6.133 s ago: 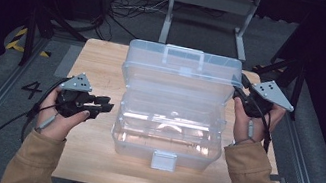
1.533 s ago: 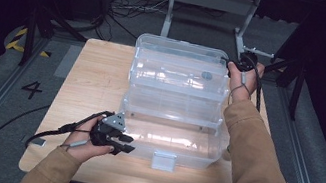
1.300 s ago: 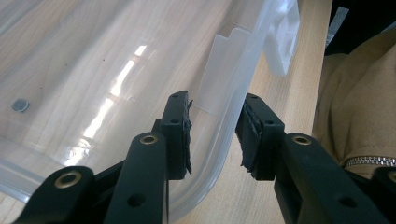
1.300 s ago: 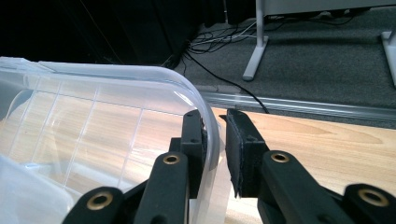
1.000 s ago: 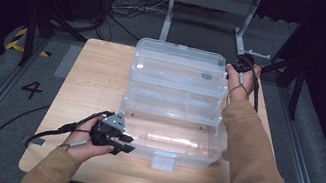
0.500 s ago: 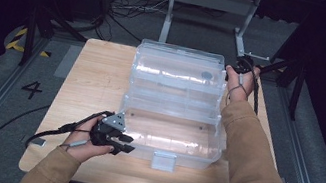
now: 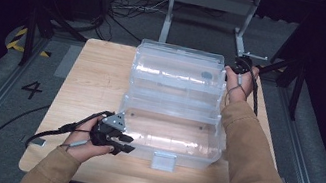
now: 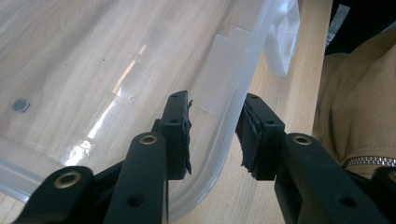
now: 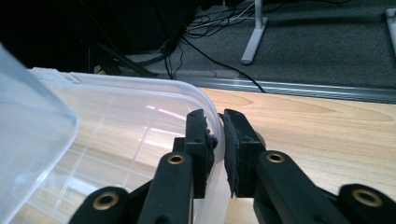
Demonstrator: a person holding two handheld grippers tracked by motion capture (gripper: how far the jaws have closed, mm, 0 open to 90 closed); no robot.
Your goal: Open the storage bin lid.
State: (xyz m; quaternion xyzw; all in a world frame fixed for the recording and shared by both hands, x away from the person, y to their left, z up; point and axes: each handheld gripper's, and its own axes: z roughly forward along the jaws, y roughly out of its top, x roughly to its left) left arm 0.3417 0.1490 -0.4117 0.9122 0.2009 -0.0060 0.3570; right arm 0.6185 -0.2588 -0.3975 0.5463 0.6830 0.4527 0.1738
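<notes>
High view: right gripper pinches the open lid's far right rim; left gripper, jaws half-open, straddles the clear box's near-left wall untouched.

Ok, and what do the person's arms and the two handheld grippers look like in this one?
Both forearms wear tan long sleeves. The left gripper is black with a grey three-cornered plate on top and a dark cable trailing off towards the table edge. The right gripper is also black, with a thin cable looping over the hand. Close up, each has two black jaws with brass-coloured rivets and rough dark pads.
</notes>
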